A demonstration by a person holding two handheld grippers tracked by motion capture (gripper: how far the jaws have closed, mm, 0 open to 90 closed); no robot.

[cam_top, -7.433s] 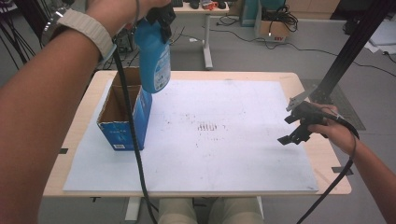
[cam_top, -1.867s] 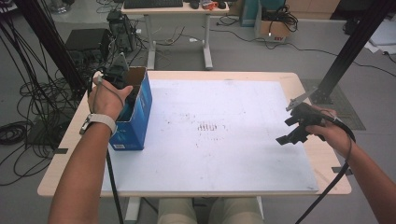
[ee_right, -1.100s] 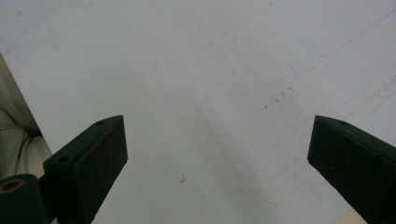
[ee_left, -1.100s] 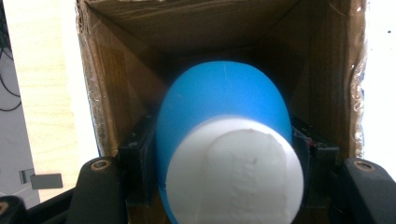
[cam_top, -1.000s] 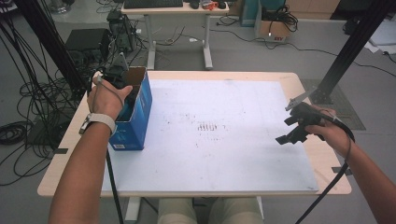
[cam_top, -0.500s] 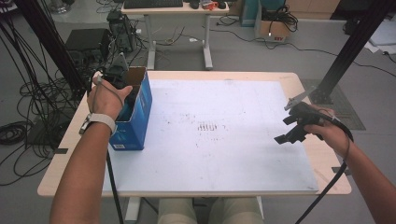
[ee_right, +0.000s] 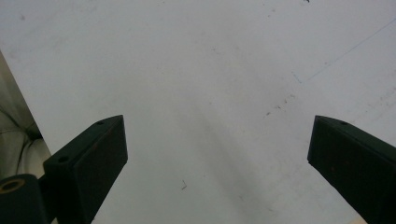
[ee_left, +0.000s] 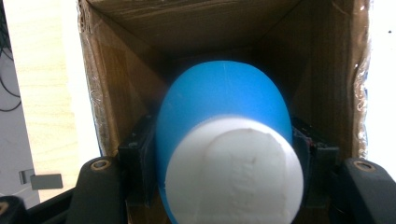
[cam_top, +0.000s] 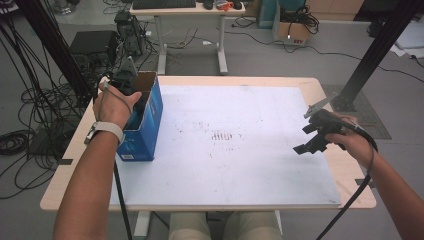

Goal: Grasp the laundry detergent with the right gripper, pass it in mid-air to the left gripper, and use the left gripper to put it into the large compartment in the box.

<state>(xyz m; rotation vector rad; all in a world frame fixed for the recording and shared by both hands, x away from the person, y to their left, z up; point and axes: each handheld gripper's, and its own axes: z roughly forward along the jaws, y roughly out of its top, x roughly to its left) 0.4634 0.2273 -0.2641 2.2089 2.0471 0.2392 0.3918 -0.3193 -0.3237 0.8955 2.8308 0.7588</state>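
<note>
While the left hand-held gripper point(ee_left: 224, 154) is reaching down into the open-topped blue cardboard box point(cam_top: 148, 120), its two black jaws are clamping the blue plastic bottle with the white round cap point(ee_left: 224, 140) from either side. Bottle is sitting between the jaws, cap end nearest the gripper's camera, blue body pointing away toward the brown inner walls of the box. Box walls are closing in on both sides of the jaws and beyond the bottle.

From the high view, the left hand point(cam_top: 114, 104) is wrapping the gripper at the mouth of the box, which is standing upright near the left edge of the pale wooden counter point(cam_top: 65, 175), on the edge of the white scuffed sheet point(cam_top: 240, 150) covering most of that counter.

Right hand-held gripper point(cam_top: 312, 136) is hovering well apart from the box, near the counter's right edge, held in the right hand point(cam_top: 352, 142). Its jaws are standing wide, released, nothing between them; white sheet lying beneath and ahead of them, with faint scuffs and a thin blue line beyond the right-hand jaw. Black cable is trailing from each gripper back toward the person.
</note>
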